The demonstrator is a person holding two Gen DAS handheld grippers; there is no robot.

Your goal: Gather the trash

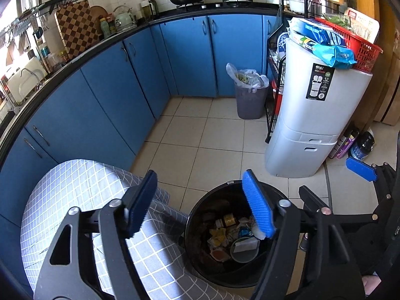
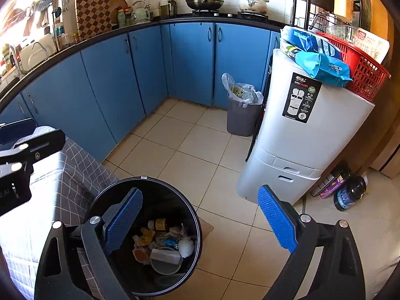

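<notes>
Beside the corner of the checked-cloth surface (image 1: 82,195), on the floor tiles, stands the black bin (image 2: 197,230), placed close so trash can be dropped straight in. Its bottom already holds wrappers, a small bottle (image 2: 158,224), a white ball of paper (image 2: 186,247) and a clear tub (image 2: 165,262). Over its rim the left gripper (image 1: 200,200) has its jaws apart with nothing between them, likely a release position. Next to it, the right gripper (image 2: 200,222) also has its 2 jaws wide apart and empty.
</notes>
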